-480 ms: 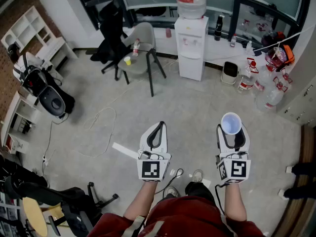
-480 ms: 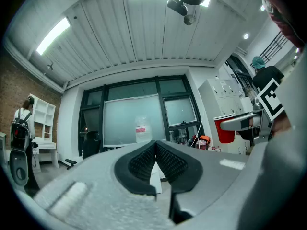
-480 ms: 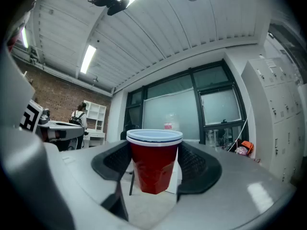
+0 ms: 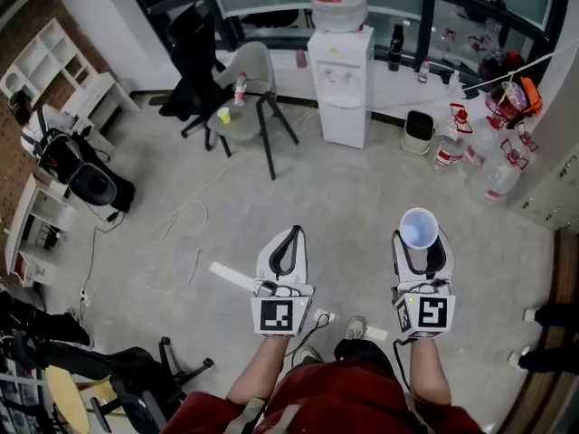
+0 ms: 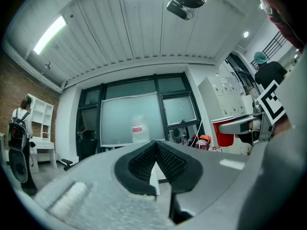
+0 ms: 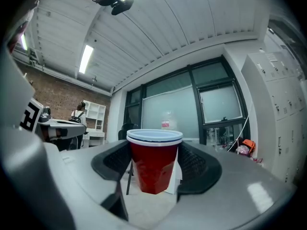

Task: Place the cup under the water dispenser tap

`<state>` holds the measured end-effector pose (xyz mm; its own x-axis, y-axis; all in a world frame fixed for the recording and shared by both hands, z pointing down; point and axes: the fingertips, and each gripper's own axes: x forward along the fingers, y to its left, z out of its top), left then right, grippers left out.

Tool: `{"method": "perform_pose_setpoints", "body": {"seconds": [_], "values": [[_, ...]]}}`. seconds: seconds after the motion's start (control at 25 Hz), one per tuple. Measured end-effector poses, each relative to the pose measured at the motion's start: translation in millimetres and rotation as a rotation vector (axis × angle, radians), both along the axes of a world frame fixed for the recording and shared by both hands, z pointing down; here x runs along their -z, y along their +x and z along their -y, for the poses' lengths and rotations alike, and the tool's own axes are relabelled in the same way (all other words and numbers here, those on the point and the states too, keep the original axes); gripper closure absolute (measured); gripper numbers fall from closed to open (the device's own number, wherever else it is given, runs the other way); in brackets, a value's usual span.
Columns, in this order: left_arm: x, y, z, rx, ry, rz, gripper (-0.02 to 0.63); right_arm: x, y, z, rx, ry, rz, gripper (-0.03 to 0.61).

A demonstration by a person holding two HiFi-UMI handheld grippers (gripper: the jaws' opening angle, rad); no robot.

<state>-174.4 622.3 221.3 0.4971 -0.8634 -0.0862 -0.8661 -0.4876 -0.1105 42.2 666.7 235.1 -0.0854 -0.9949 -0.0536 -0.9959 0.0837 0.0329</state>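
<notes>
Right gripper view: cup (image 6: 154, 162) between jaws

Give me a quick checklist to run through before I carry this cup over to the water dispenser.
1. Red cup gripped between the right gripper jaws: ok.
2. Cup upright, mouth up: ok.
3. Cup empty: ok, white inside shows in the head view.
4. Left gripper shut with nothing in it: ok.
5. Water dispenser in sight ahead, across the floor: ok.
6. Spot under its tap free: cannot tell, too small.
</notes>
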Motion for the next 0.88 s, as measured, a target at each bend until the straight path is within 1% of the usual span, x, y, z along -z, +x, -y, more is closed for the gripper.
{"method": "perform_pose_setpoints", "body": {"seconds": [0.24,0.44,0.56,0.72,0.88], "values": [[-4,43,23,0.001,0.003,0.015,0.617,-6,36,24,0.031,0.005,0.026,0.279],[-6,68,38,0.005,-0.013,0.022,0.617,-11,57,43,0.048,-0.003,0.027,0.279],[-8,73,49,0.010,-0.015,0.025,0.617,-12,64,56,0.053,-0.007,0.028,0.279],[-2,74,69,0.012,0.001,0.028,0.617,-10,70,79,0.062,-0.010,0.015,0.279],[-6,67,98,0.028,0.003,0.019,0.617,-9,67,110,0.066,-0.007,-0.003,0.279]]}}
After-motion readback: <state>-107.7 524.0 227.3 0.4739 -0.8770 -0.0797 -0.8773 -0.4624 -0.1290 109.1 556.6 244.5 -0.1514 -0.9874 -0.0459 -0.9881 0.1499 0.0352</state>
